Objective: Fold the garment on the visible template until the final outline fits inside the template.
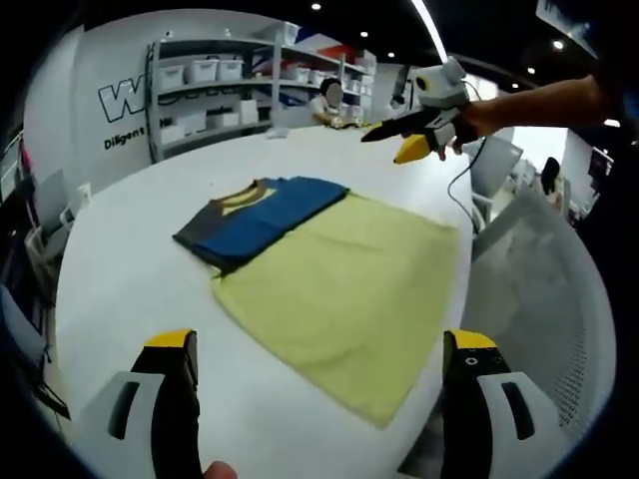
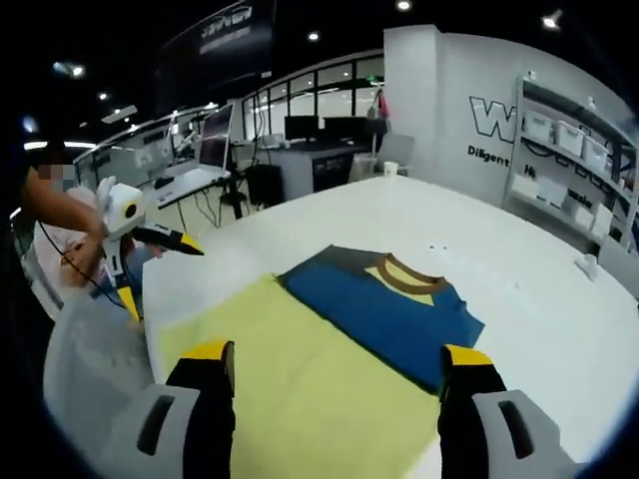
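Observation:
A folded garment (image 1: 262, 215) (image 2: 384, 304), blue with a brown collar and a dark grey side, lies flat on the white table (image 1: 130, 269) (image 2: 519, 329). It overlaps one end of a pale yellow rectangle (image 1: 349, 289) (image 2: 300, 389); whether that sheet is part of the garment I cannot tell. My left gripper (image 1: 319, 354) hovers open over the yellow sheet's near end, nothing between its fingers. A hand holds my right gripper (image 1: 391, 142) above the table's far side, jaws apart and empty. From the opposite side my right gripper (image 2: 334, 399) is open over the yellow sheet, and my left gripper (image 2: 163, 274) is held off its corner.
Shelves with white bins (image 1: 205, 75) (image 2: 579, 140) line the wall. A person (image 1: 329, 100) sits beyond the table. A small white object (image 2: 589, 264) stands near the table's edge. Desks with monitors (image 2: 215, 140) and a chair (image 1: 499, 160) surround the table.

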### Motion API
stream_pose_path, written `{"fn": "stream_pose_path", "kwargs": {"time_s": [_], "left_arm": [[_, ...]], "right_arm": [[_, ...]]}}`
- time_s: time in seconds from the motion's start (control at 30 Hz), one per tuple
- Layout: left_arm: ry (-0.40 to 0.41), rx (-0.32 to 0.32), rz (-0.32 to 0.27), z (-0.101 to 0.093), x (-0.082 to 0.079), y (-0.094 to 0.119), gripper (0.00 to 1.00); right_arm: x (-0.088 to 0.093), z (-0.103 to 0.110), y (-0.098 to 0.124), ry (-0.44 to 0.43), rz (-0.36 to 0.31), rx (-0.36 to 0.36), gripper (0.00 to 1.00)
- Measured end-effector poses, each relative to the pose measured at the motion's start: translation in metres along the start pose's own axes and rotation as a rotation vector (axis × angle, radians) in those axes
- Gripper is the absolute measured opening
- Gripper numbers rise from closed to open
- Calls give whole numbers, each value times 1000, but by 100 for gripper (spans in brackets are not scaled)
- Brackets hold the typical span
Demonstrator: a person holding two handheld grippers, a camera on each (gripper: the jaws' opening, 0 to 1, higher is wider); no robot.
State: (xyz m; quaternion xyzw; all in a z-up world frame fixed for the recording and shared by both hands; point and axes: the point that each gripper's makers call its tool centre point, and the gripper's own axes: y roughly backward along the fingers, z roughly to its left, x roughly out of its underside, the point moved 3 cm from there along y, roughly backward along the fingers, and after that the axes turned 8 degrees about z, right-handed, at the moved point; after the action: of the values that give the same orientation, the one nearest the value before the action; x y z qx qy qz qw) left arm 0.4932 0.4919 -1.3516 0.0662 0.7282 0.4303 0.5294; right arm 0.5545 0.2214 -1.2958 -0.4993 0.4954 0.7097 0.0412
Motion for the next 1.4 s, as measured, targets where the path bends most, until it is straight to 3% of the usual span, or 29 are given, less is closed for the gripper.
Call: {"fn": "stream_pose_path", "kwargs": {"time_s": [0.13,0.2,0.37,0.57,0.9,1.0,1.3,1.4], "left_arm": [[-26,13,10,-7,1,-2,98],[-29,15,13,-8,2,-3,98],[-52,25,17,-13,2,-4,98],[-92,41,45,-17,9,-7,97],[-160,78,89,-32,20,-13,91],[-176,87,99,-34,23,-13,87],[-175,106,132,-39,30,-15,77],[-212,107,134,-42,33,-17,71]], "right_arm": [[11,4,7,-6,13,-8,86],[10,5,10,-57,-18,-10,86],[18,5,18,-54,-16,7,86],[39,11,27,-4,27,7,86],[71,22,29,-4,71,-23,84],[84,26,29,66,114,-28,81],[105,24,32,54,155,-49,74],[118,24,33,129,209,-52,72]]}}
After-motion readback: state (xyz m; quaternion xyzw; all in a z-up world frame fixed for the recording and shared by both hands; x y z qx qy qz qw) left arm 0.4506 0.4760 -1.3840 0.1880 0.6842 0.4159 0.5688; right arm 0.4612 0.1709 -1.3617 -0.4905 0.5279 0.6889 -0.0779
